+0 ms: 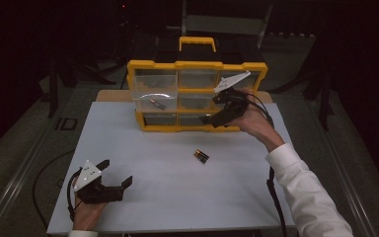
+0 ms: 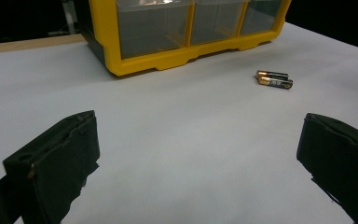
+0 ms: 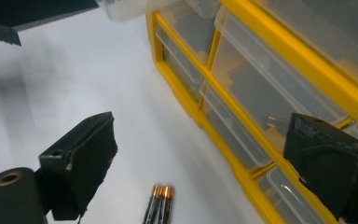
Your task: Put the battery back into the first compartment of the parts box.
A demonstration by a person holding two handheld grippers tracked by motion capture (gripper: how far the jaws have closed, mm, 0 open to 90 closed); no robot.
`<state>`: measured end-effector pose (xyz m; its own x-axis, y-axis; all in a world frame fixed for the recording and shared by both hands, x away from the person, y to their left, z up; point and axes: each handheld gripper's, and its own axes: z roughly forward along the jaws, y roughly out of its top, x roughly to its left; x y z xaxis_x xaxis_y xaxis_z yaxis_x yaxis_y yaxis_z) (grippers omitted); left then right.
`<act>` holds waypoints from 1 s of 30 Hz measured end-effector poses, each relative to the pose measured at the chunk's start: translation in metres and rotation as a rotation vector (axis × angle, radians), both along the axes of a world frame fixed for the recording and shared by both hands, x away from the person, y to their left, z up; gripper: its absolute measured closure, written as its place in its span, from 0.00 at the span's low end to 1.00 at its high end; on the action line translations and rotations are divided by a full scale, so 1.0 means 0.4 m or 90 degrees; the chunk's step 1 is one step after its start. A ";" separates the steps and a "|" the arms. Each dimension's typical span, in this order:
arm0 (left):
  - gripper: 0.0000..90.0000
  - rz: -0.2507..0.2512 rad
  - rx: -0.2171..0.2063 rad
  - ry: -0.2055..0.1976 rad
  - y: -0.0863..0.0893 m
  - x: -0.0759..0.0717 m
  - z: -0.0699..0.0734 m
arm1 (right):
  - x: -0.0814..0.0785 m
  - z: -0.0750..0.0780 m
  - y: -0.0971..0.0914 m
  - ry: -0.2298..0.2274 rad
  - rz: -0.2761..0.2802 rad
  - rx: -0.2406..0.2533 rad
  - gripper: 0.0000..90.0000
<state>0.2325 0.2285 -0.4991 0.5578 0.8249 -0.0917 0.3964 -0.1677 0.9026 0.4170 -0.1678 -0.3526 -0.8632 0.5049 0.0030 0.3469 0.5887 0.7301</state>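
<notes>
- Spread wide and empty on both sides — left gripper (image 1: 116,175) low near the front edge of the white table (image 1: 143,212), right gripper (image 1: 216,106) held up close to the yellow drawer box (image 1: 197,64).
- Lying side by side in the middle of the table, touching: two batteries (image 1: 201,156), between the grippers and apart from both.
- One more battery (image 1: 158,104) already in the pulled-out left drawer (image 1: 153,98).
- Probably the step of putting batteries away — next, lower a gripper over the pair, pinch one, lift it to the drawer.
</notes>
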 end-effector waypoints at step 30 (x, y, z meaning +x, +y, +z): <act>0.00 0.000 0.001 0.001 -0.003 0.000 0.000 | -0.030 -0.155 -0.017 0.035 -0.006 -0.090 0.14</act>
<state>0.2325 0.2275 -0.4991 0.5578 0.8250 -0.0910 0.3982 -0.1698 0.9015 0.4050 -0.1747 -0.4147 -0.8591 0.5113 -0.0214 0.3897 0.6808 0.6202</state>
